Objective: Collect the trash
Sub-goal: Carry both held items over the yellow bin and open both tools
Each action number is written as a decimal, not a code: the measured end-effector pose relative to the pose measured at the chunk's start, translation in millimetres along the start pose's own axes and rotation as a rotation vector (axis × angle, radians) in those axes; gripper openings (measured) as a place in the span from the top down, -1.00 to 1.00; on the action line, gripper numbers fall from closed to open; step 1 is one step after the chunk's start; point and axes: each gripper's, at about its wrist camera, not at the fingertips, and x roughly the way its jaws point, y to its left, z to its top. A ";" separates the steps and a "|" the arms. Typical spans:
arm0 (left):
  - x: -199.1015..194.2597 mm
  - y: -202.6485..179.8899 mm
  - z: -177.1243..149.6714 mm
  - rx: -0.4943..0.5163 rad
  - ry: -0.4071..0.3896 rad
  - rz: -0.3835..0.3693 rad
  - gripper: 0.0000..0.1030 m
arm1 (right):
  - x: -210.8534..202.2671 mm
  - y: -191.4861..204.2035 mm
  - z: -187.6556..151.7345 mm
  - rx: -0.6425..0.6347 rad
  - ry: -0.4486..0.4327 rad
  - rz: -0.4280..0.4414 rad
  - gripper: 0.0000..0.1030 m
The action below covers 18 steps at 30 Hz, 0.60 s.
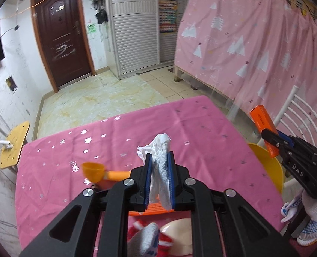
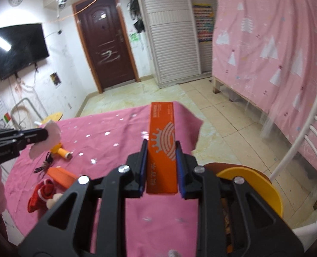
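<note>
Pink tablecloth (image 1: 180, 124) fills foreground; door and slatted cabinet behind. I see left gripper (image 1: 160, 162) clamped on crumpled tissue (image 1: 161, 150), raised above cloth. Right gripper (image 2: 161, 154) clamped on orange box (image 2: 162, 141), box upright, over table edge just beside yellow bin (image 2: 263, 190). Orange scoop (image 1: 94, 171), red sock (image 2: 41, 194) lie on cloth.

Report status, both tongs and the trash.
Left tongs shut on crumpled tissue. Right tongs shut on orange box, beside yellow bin. Nothing blocking.
</note>
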 end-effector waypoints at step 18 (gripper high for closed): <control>18.7 -137.7 15.9 0.195 0.019 -0.055 0.88 | -21.4 -116.0 -31.5 0.195 -0.037 -0.099 0.56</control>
